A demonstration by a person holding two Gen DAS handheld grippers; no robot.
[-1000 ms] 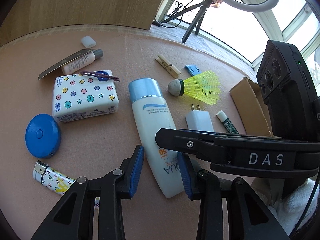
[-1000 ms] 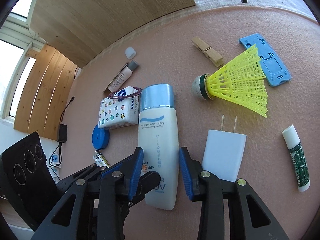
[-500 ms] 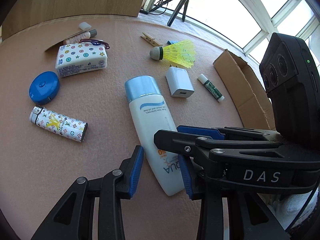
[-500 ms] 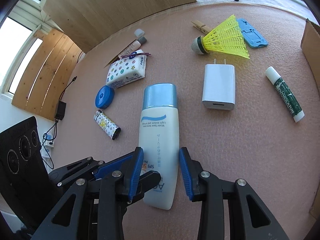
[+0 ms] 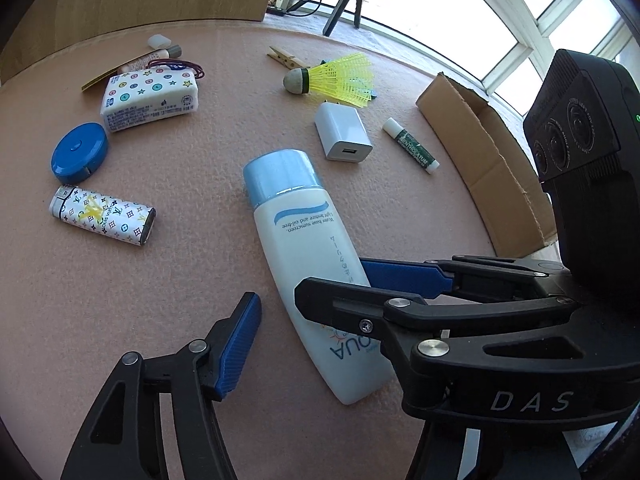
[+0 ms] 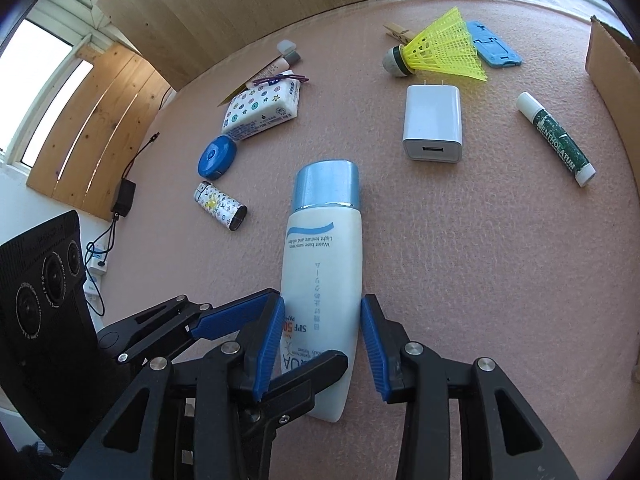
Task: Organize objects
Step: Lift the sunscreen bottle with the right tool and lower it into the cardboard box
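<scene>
Bottle (image 6: 322,280) lies cap toward twelve o'clock, base between right gripper (image 6: 322,338) pads, apparently just parting; left gripper (image 5: 312,344) opening wide beside it.

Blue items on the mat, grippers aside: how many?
3. Tape measure at the left beside the tissue pack; phone stand far right behind the shuttlecock; the sunscreen bottle has a blue cap. Others may be hidden.

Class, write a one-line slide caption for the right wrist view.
Both grippers' jaws open around a sunscreen bottle lying on the pink mat, charger and lip balm beyond.
</scene>
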